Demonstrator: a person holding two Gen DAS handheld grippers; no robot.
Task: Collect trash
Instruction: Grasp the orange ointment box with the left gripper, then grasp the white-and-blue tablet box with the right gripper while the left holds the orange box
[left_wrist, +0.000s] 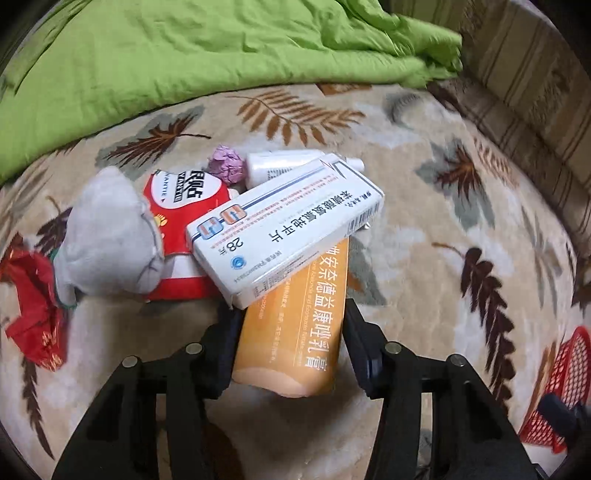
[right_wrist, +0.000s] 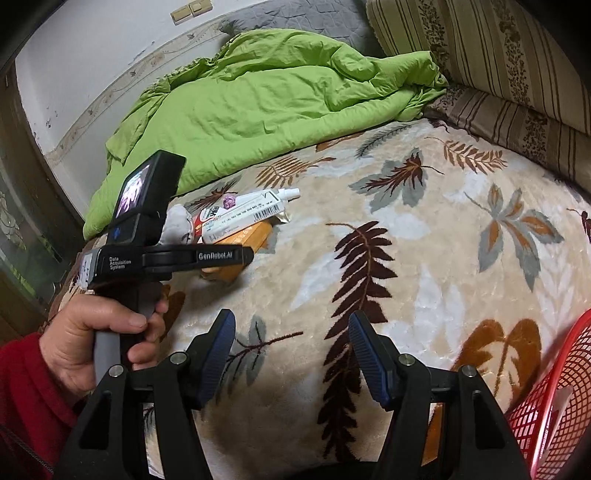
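Two boxes sit nearest your left gripper (left_wrist: 291, 325): its fingers are spread either side of the orange box (left_wrist: 295, 332), w/ the white box (left_wrist: 284, 229) lying across its far end. Behind: one red packet (left_wrist: 177, 206), one grey wad (left_wrist: 107, 236), one purple paper ball (left_wrist: 226, 168), one white tube (left_wrist: 273, 164), then the green quilt (left_wrist: 184, 55). Your right gripper (right_wrist: 291, 350) gapes, nothing in it, red basket (right_wrist: 554, 406) beside it.

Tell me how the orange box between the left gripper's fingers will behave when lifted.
The orange box looks like thin, light card that may dent. The white box lies across its far end and will probably slide off. The left gripper straddles it, apparently unclamped.
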